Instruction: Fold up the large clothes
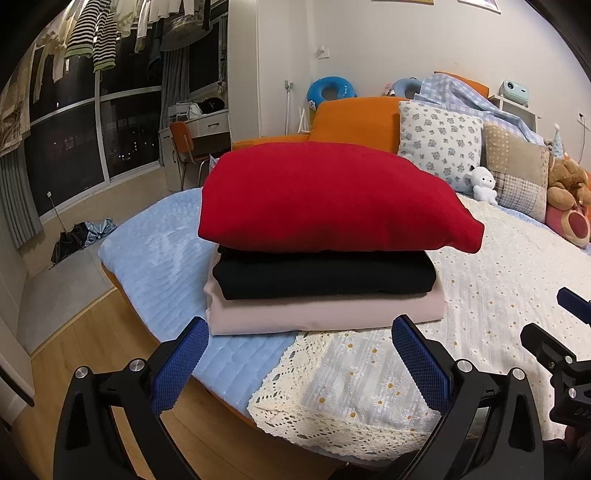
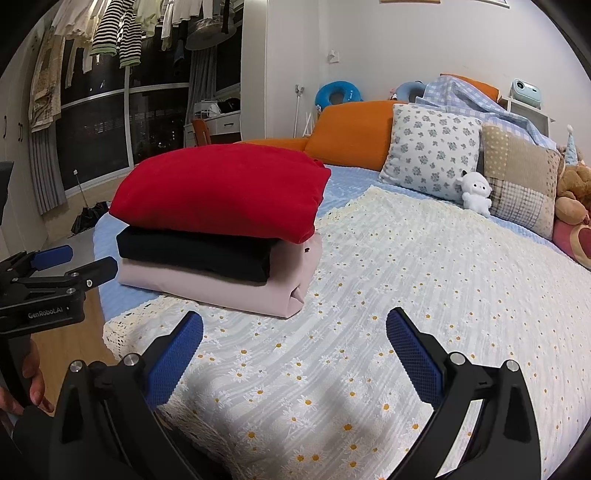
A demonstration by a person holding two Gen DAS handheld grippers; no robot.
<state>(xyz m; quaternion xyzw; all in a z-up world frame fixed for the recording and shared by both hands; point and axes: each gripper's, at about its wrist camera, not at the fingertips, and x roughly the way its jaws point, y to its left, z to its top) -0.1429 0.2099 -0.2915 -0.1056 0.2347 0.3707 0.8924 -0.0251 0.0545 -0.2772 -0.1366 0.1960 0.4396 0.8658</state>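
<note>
A stack of three folded garments sits near the foot corner of the bed: a red one (image 1: 325, 195) on top, a black one (image 1: 325, 275) in the middle, a pale pink one (image 1: 325, 312) at the bottom. The stack also shows in the right wrist view, red (image 2: 218, 190), black (image 2: 192, 253), pink (image 2: 221, 288). My left gripper (image 1: 299, 339) is open and empty just in front of the stack. My right gripper (image 2: 293, 332) is open and empty over the daisy blanket (image 2: 388, 295), right of the stack.
Pillows (image 2: 432, 151), a white plush (image 2: 476, 192) and stuffed toys (image 1: 569, 192) line the head of the bed. An orange headboard cushion (image 1: 354, 120) is behind. Wooden floor (image 1: 92, 354) and an umbrella (image 1: 70, 242) lie left of the bed. Clothes (image 2: 114, 33) hang by the window.
</note>
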